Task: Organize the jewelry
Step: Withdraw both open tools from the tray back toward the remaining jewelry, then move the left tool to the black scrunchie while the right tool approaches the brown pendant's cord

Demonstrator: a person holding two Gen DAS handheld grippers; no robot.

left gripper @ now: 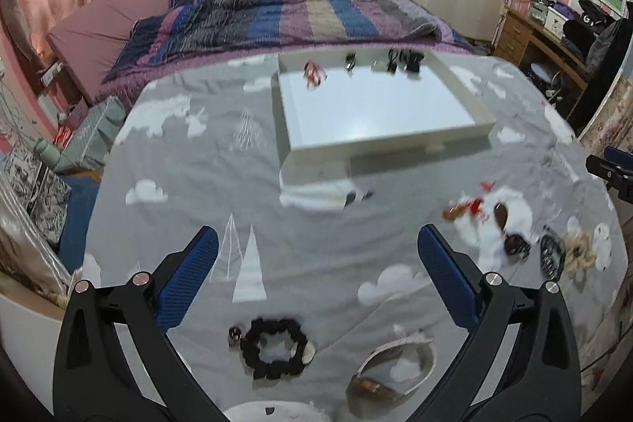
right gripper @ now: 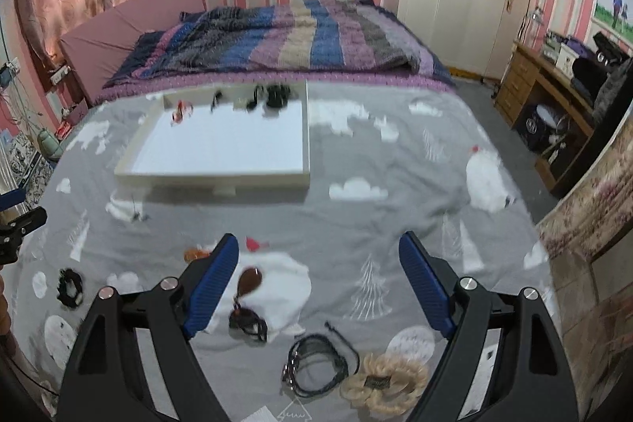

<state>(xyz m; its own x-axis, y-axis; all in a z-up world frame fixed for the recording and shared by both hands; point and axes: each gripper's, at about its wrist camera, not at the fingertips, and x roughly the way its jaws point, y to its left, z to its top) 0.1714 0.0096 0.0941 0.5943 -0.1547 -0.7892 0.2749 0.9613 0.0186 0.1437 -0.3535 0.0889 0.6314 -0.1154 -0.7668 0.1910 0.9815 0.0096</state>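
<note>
1. The left wrist view is showing a black scrunchie (left gripper: pixel 275 347) lying on the grey printed sheet (left gripper: pixel 190 161) just below the left tool (left gripper: pixel 316 248), with a white headband (left gripper: pixel 391 368) beside it to the right; the right wrist view is catching only the scrunchie, small, at its left edge.
2. The white tray (left gripper: pixel 379 113) is sitting farther out on the sheet, carrying a red piece (left gripper: pixel 313 73) and several dark pieces (left gripper: pixel 399 60) along its far rim.
3. The right wrist view is showing a dark corded necklace (right gripper: pixel 316 362) and a cream scrunchie (right gripper: pixel 381 382) close under the right tool (right gripper: pixel 318 252), plus brown sunglasses (right gripper: pixel 247 297) touching its left finger's edge.
4. The left tool is hovering with fingers spread wide, gripping nothing.
5. The right tool is hovering likewise, fingers wide apart, empty.
6. Both are pointing toward the tray and the striped blanket (right gripper: pixel 277 34) beyond.
</note>
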